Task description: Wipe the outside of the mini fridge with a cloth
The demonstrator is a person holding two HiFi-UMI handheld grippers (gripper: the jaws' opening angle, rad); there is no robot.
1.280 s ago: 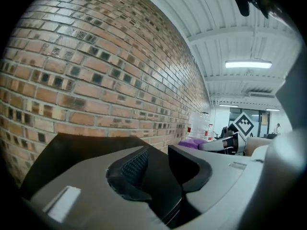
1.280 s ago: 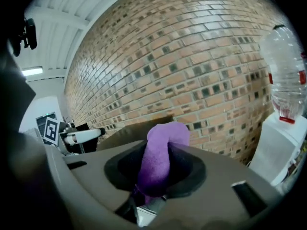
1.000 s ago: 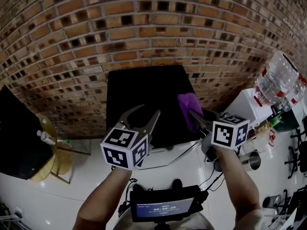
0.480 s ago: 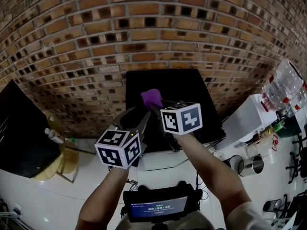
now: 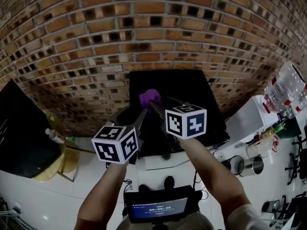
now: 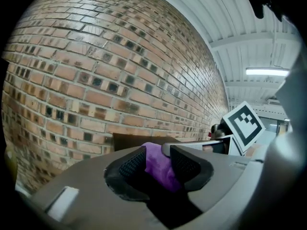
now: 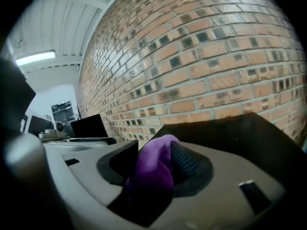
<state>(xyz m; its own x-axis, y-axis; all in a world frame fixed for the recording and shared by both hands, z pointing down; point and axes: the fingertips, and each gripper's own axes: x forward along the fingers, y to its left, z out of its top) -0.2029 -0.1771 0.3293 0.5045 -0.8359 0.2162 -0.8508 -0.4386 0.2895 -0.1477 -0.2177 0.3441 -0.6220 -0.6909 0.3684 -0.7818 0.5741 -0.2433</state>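
Note:
The black mini fridge (image 5: 192,95) stands against the brick wall. A purple cloth (image 5: 149,97) is bunched over the fridge's left part, where both grippers meet. My right gripper (image 5: 154,104) has just been opening its jaws. In the right gripper view the cloth (image 7: 151,169) still sits between the wide-set pads (image 7: 187,162). My left gripper (image 5: 140,111) comes in from the left. In the left gripper view the cloth (image 6: 160,166) lies between its pads (image 6: 132,164), whose spread looks the same as earlier. I cannot tell whether the cloth rests on the fridge.
The brick wall (image 5: 144,32) is close behind the fridge. A black cabinet (image 5: 19,133) and a yellow round stand with a bottle (image 5: 50,137) are at the left. A water bottle (image 5: 283,87) on a white unit and a metal cup (image 5: 254,164) are at the right.
My right gripper carried the cloth from the fridge's right side over to its left part. My left gripper, empty a second ago, moved in and now has the cloth between its jaws.

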